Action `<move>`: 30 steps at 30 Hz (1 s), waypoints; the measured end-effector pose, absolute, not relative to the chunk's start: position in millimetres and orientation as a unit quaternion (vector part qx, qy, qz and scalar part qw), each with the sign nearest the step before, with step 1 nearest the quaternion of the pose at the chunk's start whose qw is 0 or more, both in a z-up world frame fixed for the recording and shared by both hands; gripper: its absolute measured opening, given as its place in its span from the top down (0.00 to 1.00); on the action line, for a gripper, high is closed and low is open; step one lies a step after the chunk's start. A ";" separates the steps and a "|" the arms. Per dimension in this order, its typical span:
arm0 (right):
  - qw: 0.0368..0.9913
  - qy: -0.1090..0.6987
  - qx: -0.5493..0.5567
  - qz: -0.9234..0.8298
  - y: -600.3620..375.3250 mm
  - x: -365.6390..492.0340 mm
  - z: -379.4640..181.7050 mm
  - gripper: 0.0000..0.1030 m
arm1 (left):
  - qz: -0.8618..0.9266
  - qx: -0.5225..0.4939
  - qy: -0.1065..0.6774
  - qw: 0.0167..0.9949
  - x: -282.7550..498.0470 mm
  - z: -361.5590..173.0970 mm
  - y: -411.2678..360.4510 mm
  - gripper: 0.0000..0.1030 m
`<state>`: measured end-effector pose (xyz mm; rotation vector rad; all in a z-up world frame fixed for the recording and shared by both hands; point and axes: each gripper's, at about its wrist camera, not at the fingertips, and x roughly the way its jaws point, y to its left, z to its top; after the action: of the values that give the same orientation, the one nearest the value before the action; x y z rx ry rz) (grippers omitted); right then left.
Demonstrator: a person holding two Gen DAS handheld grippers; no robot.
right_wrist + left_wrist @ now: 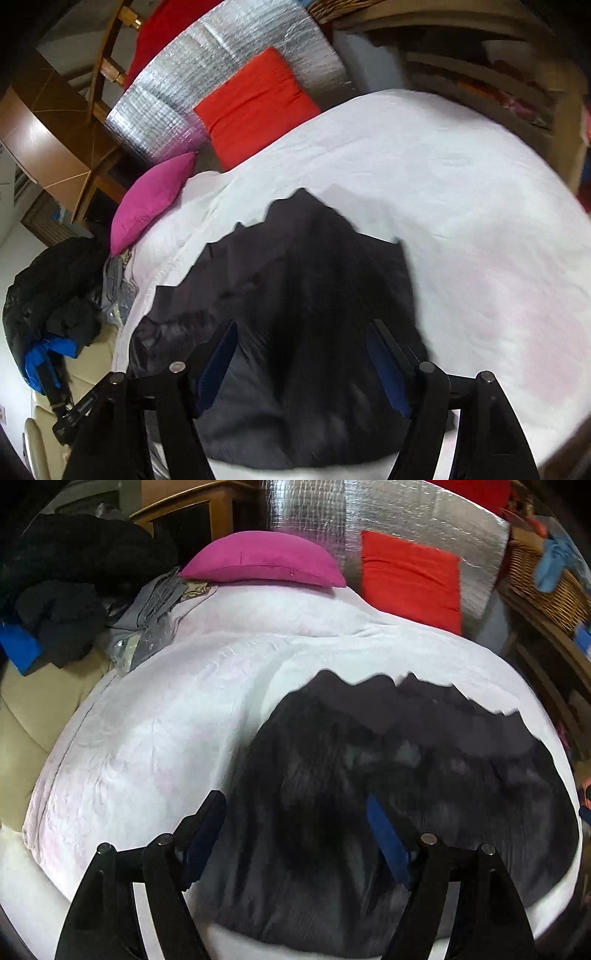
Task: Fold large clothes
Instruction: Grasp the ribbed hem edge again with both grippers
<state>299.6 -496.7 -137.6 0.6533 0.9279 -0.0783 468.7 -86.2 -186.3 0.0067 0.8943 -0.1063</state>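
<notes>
one dark garment [388, 775] lies spread flat on the white bed cover [166, 738], its far edge jagged. the left tool [295, 834] and the right tool [301, 362] both hang above it with jaws wide, nothing between the blue pads. two cushions sit at the far end: one pink cushion [262, 559], one red cushion [410, 579]. one heap of dark clothes [66, 590] lies beside the bed.
</notes>
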 end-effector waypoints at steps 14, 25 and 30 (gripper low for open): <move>0.846 0.516 0.129 0.033 -392.6 432.1 -184.1 0.27 | -0.092 0.102 0.456 0.879 551.4 -213.9 -165.5 0.23; 0.846 0.529 0.073 0.004 -392.9 450.6 -210.7 0.69 | -0.111 0.122 0.454 0.876 571.2 -235.9 -180.9 0.85; 0.856 0.513 0.067 0.004 -390.3 450.8 -203.5 0.82 | -0.113 0.112 0.435 0.886 569.3 -232.1 -179.5 0.92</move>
<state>450.8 -390.3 -203.5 0.1416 1.0784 0.0092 569.3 -179.5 -232.1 0.2335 0.9047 -0.2341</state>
